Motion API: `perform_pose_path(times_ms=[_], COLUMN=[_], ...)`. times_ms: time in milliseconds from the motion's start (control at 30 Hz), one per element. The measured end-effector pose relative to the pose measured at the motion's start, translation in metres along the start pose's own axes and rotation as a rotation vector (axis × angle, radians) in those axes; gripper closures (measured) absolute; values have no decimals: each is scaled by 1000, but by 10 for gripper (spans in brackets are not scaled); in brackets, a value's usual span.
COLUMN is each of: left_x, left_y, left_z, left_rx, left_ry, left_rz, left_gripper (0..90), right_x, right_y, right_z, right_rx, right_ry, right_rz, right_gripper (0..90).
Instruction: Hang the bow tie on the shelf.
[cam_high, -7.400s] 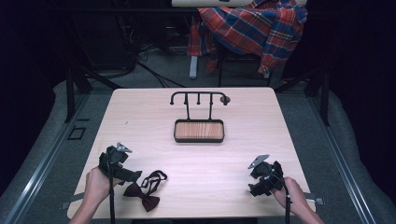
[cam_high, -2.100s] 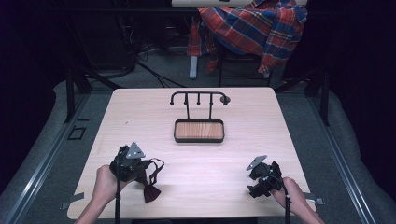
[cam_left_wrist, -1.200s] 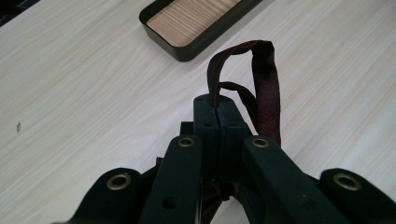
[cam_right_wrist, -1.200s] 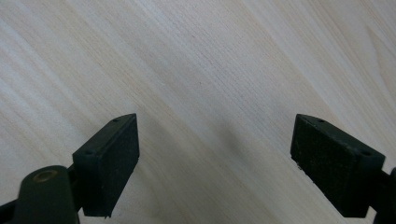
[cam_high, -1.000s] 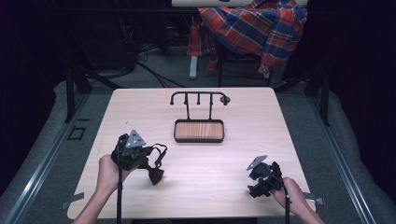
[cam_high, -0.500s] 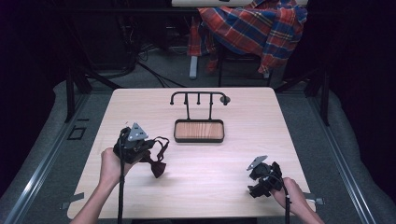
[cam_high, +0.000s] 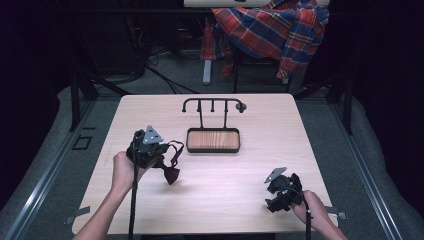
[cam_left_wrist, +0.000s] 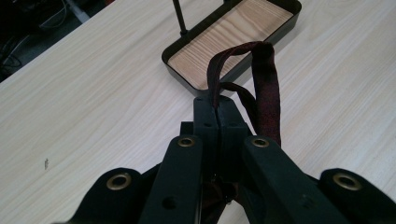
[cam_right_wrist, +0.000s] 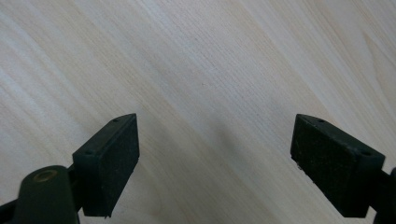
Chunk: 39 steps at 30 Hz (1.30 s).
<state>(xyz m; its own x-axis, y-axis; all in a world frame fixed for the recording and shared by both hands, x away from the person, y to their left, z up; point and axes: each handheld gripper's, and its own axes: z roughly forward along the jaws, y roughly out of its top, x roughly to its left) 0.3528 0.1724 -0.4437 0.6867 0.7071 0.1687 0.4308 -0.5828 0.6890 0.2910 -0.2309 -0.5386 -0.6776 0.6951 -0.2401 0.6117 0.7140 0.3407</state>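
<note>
Two grippers are working for us: the left gripper (cam_high: 159, 154), its jaws clamping the strap of a dark red bow tie (cam_high: 171, 174) that is dangling partly hidden just left of the wooden tray (cam_high: 213, 140) and hook rack (cam_high: 212, 102), while the right gripper (cam_right_wrist: 215, 163) is gaping empty over the table (cam_high: 250, 210).

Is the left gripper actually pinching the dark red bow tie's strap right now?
Touching. In the left gripper view, the left gripper has its black jaws closed together on the thin strap of the dark red fabric bow tie, which loops up from between them.
</note>
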Motion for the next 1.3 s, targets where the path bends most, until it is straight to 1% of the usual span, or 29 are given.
perform_pose_path(times_ms=[33,133,167,267,300,333,367,400,433,467,533,567,667,700,733,833,867,967,1000,1133,1300], left_x=[0,2,2,3,3,3,5,5,6,6,9,10,12,13,13,16,16,18,18,19,20], left_y=[2,8,12,16,20,20,24,24,28,28,33,37,41,44,44,51,51,59,59,68,74], left_z=[1,4,6,8,9,9,9,9,9,9,9,9,10,10,10,10,10,10,10,10,11], left_rx=[-1,-3,-2,-1,-3,-3,-5,-5,-10,-10,-9,-14,-15,-14,-14,-18,-18,-22,-22,-25,-31], left_ry=[-2,0,0,3,8,8,7,7,15,15,15,15,23,21,21,27,27,30,30,35,41], left_rz=[-5,-1,-1,3,5,5,10,10,13,13,14,11,16,12,12,13,13,18,18,22,24], left_gripper=[891,890,890,890,891,890,890,890,891,890,891,891,891,890,890,890,890,890,890,890,890], right_x=[0,0,0,0,0,0,0,0,0,0,0,0,0,0,-1,-1,-1,-1,-1,-1,-1], right_y=[0,0,-1,0,0,0,0,0,0,0,-1,-1,-1,-1,0,-1,-1,-1,-1,-1,-1], right_z=[-1,0,0,-1,-1,-1,-1,-1,-1,-1,0,0,0,0,-1,0,0,-1,-1,0,0], right_rx=[0,-11,-11,-2,-3,-3,-5,-5,-7,-7,-13,-13,-12,-7,0,-3,-3,-1,-1,-9,-12], right_ry=[9,9,9,8,7,7,8,8,9,9,15,15,15,13,11,10,10,7,7,15,17], right_rz=[-8,-3,-4,-10,-11,-11,-11,-11,-9,-9,-3,-2,-3,-6,-11,-7,-7,-10,-10,-8,-5], right_gripper=[152,152,152,152,152,152,152,152,152,152,152,152,152,152,152,152,152,152,152,152,152])
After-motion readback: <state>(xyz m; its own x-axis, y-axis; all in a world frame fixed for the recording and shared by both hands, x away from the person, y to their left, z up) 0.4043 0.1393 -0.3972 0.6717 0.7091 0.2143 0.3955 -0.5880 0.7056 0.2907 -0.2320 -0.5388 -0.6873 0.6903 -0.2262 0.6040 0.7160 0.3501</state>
